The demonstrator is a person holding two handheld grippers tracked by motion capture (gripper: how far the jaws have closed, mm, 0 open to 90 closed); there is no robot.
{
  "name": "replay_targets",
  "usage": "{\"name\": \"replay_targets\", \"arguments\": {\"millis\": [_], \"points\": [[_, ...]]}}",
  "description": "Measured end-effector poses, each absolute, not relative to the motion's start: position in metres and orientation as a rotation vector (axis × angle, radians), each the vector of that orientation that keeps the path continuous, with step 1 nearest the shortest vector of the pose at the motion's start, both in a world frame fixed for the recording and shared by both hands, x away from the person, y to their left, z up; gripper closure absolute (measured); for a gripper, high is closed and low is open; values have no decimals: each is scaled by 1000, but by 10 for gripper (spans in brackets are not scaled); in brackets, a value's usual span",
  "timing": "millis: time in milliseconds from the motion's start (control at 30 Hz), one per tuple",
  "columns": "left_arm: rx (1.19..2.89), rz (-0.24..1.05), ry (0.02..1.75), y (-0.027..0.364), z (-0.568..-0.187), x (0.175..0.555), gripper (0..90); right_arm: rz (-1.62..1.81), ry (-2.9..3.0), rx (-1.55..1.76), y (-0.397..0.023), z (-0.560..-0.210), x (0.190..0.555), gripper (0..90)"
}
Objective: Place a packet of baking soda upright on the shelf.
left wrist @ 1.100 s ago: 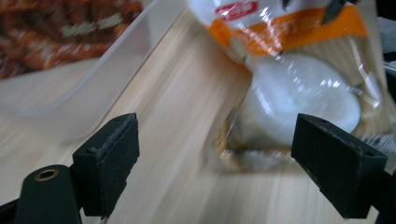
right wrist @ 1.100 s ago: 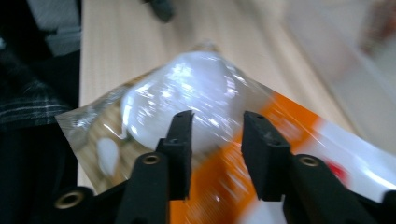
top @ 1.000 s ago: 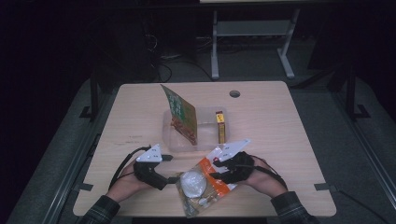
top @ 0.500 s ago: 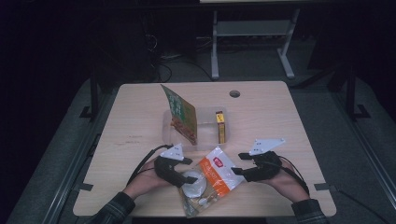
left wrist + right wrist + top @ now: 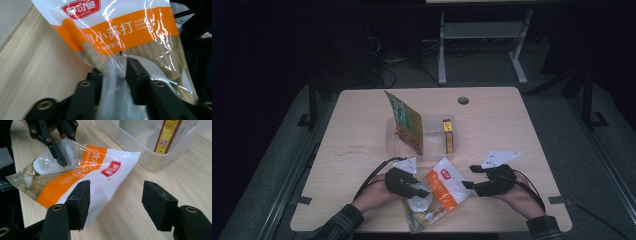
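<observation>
Bag point(image 5: 439, 192) lies at the near edge of the table point(image 5: 362, 130), orange band up, just in front of the clear tub point(image 5: 434, 134). Left claw point(image 5: 117, 72) has just been closing and now pinches the bag's film. Right claw point(image 5: 115, 195) stands open beside the bag, nothing between its pads.

Left gripper point(image 5: 424, 190) jaws just closed onto snack bag point(image 5: 439, 192); right gripper point(image 5: 468, 185) jaws apart beside bag.

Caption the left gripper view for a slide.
Left gripper pinching an orange and white snack bag above the wooden table.
</observation>
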State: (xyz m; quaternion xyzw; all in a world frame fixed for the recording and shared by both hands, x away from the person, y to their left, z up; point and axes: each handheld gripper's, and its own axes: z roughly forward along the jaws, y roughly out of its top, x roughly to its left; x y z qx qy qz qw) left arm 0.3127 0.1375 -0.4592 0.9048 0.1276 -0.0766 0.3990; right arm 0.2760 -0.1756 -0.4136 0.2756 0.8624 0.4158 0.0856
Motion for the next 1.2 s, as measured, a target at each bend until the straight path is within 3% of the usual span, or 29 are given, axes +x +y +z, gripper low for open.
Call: {"name": "replay_targets", "arguments": {"millis": [100,233,1200], "points": [[2281,-179,329,140,-455,312,851,1254,2564,822,-177,-412,276,391],[2259,-152,324,142,-449,308,890,1308,2557,832,-180,-411,277,387],[1994,82,369,184,-387,297,899,1545,2563,774,-169,-409,282,350]]}}
